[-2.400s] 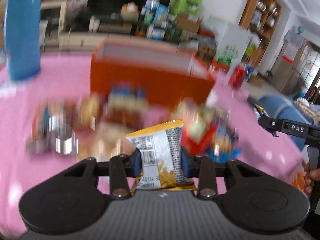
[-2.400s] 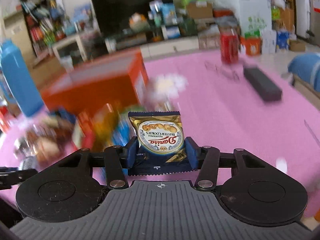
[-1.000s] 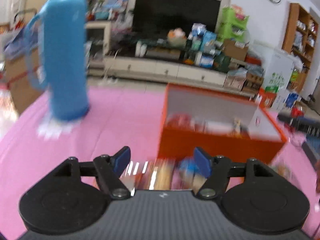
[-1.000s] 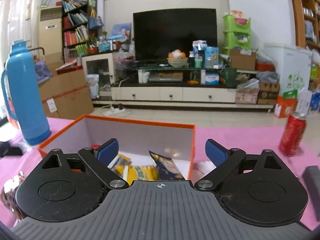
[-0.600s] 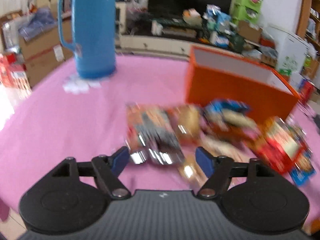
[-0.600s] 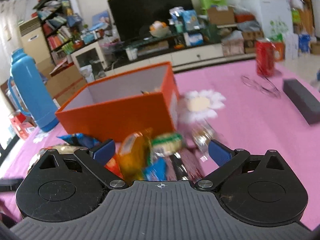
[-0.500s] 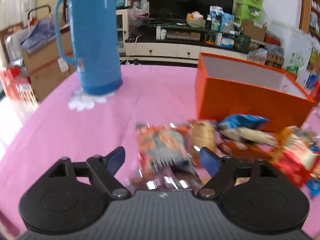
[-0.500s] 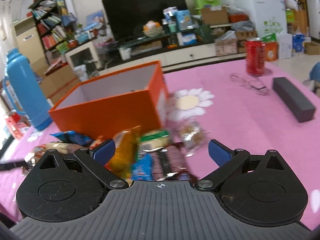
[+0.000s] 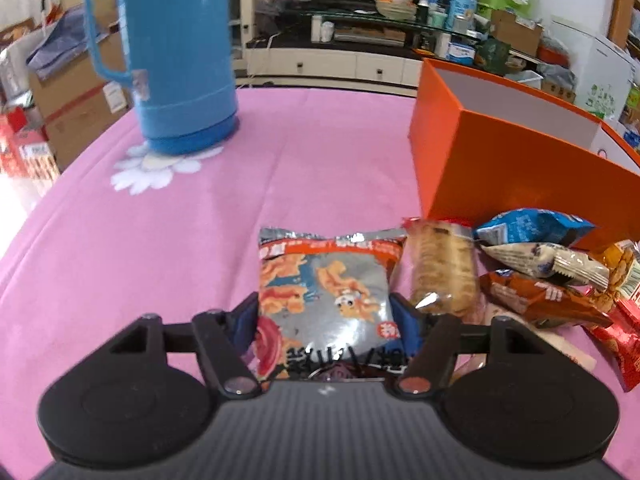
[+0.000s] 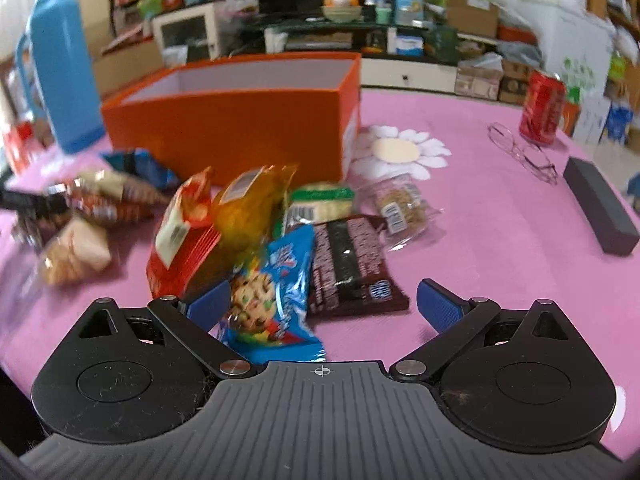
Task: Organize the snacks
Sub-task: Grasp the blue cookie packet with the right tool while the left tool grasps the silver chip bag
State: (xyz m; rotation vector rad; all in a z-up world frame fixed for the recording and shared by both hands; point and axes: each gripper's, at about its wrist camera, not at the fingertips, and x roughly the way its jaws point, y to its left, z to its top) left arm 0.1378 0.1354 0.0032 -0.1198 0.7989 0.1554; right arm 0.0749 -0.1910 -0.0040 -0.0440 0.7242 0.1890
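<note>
A silver-and-orange snack bag (image 9: 324, 284) lies on the pink tablecloth, and my left gripper (image 9: 326, 316) straddles it. Its jaws are closing and both blue pads touch the bag's sides. Further packets (image 9: 440, 268) are heaped to its right, in front of the orange box (image 9: 520, 176). In the right wrist view my right gripper (image 10: 324, 306) hangs open over the heap. A blue cookie pack (image 10: 272, 292) lies by its left pad and a dark chocolate bar (image 10: 352, 264) sits between the pads, neither gripped. The orange box (image 10: 240, 128) stands behind the heap.
A tall blue thermos (image 9: 172, 52) stands at the back left of the table. A red can (image 10: 542, 106), a pair of glasses (image 10: 524, 152) and a black case (image 10: 600, 206) lie at the right. Behind the table are a TV stand and stacked boxes.
Both grippers let their packets go, pulled back from the orange box and came down over the loose snacks. The left jaws have narrowed around the silver bag.
</note>
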